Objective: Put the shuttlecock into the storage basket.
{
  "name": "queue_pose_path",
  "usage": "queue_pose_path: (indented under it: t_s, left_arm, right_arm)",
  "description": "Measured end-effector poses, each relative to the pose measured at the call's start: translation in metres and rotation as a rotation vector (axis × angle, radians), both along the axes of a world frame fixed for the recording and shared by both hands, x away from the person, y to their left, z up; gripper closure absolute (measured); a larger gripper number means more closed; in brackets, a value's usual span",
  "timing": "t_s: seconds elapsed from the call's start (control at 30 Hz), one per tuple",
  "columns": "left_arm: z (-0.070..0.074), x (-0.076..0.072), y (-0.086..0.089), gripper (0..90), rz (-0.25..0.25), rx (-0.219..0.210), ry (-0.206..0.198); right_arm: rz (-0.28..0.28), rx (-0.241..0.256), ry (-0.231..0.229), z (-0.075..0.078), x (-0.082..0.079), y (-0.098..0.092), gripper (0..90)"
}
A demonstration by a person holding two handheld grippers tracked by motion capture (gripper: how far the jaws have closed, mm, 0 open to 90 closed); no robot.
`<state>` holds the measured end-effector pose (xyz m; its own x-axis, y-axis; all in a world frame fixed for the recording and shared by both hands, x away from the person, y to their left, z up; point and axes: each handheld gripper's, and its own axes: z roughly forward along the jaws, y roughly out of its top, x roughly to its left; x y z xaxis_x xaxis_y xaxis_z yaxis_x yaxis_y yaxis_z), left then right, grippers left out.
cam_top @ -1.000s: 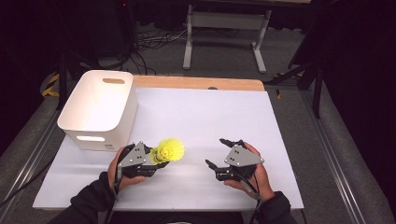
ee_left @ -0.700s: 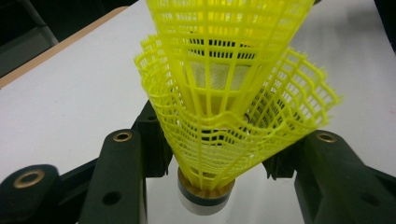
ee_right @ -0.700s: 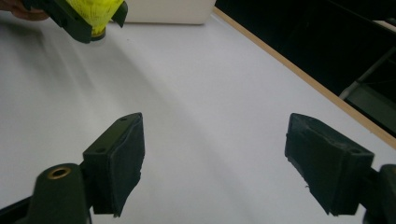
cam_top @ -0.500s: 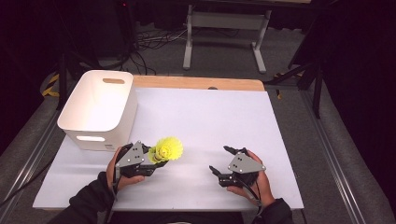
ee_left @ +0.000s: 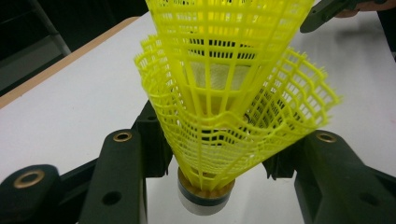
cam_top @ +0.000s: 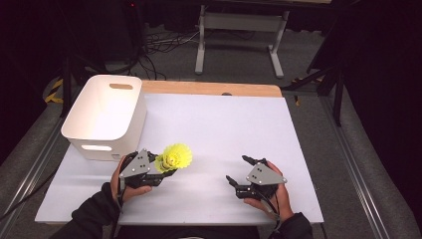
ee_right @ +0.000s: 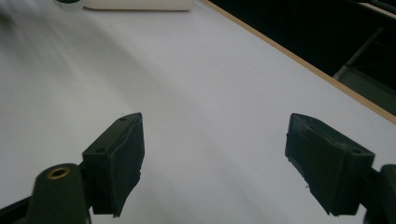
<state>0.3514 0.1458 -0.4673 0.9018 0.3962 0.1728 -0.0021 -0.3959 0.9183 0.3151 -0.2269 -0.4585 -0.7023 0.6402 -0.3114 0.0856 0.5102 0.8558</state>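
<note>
Pickup done: left gripper [cam_top: 160, 170] clamps yellow plastic mesh shuttlecock [cam_top: 175, 156] near table's [cam_top: 239, 129] front edge; white plastic bin [cam_top: 107, 117] at the left edge likely awaits it; right gripper [cam_top: 238, 173] gapes wide, empty.

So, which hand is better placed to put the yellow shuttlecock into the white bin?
Left. The left tool already holds the yellow shuttlecock beside the white bin; the right tool is open, farther away.

Bright table [cam_top: 224, 129], dark surroundings, blurred corner
</note>
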Motion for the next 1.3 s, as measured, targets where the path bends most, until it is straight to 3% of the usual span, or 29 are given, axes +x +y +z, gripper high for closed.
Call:
queue_pose_path:
  t_s: [1.3]
  left_arm:
    - [0.015, -0.002, 0.024, 52.1, 0.05, -0.046, -0.032]
  right_arm:
    - [0.009, -0.01, 0.016, -0.005, 0.003, 0.003, 20.3]
